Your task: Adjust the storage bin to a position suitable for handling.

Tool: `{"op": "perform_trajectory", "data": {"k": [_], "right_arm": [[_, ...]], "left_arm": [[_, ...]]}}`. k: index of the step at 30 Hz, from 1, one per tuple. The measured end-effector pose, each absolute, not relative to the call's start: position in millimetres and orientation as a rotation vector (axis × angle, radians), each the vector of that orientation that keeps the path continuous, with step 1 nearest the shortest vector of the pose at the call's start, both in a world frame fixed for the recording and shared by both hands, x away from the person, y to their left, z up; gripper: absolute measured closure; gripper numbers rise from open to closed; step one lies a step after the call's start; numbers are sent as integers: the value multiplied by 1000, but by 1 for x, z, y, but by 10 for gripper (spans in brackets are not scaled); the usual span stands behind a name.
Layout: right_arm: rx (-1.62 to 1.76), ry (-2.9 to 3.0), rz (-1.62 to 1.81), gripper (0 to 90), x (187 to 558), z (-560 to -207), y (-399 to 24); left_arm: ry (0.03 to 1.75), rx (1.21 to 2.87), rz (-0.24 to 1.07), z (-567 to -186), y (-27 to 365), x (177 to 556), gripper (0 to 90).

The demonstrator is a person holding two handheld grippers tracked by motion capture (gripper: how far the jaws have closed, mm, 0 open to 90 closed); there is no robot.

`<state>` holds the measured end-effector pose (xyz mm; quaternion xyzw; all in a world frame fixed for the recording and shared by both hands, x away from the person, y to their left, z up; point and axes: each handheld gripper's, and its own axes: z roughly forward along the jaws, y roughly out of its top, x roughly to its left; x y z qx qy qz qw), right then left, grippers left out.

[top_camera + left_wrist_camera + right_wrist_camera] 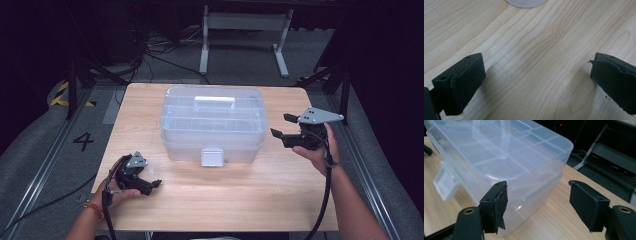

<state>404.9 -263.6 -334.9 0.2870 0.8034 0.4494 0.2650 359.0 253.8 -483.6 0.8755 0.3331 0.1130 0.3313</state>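
In the high view, the left hand (117, 192) rests low on the near left part of the desk (225, 195) and holds the left gripper (152, 184), which points right. The right hand (316, 150) is raised at the right side, and the right gripper (282, 125) points left at the box (212, 125). The clear box stands in the middle of the desk, lid closed, just beside the right gripper.

In the left gripper view, the jaws stand wide apart over bare wood and hold nothing.

In the right gripper view, the jaws are open and empty, and the corner of the box lies just ahead, not touched.
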Motion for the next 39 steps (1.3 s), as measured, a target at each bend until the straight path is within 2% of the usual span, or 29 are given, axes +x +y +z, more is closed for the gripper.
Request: {"op": "perform_trajectory", "data": {"k": [32, 39], "right_arm": [[700, 2196, 1225, 324, 427, -308, -216], [680, 2216, 1204, 352, 432, -307, -203]], "left_arm": [[874, 2289, 302, -483, 254, 359, 4], [880, 2286, 301, -483, 254, 358, 5]]}}
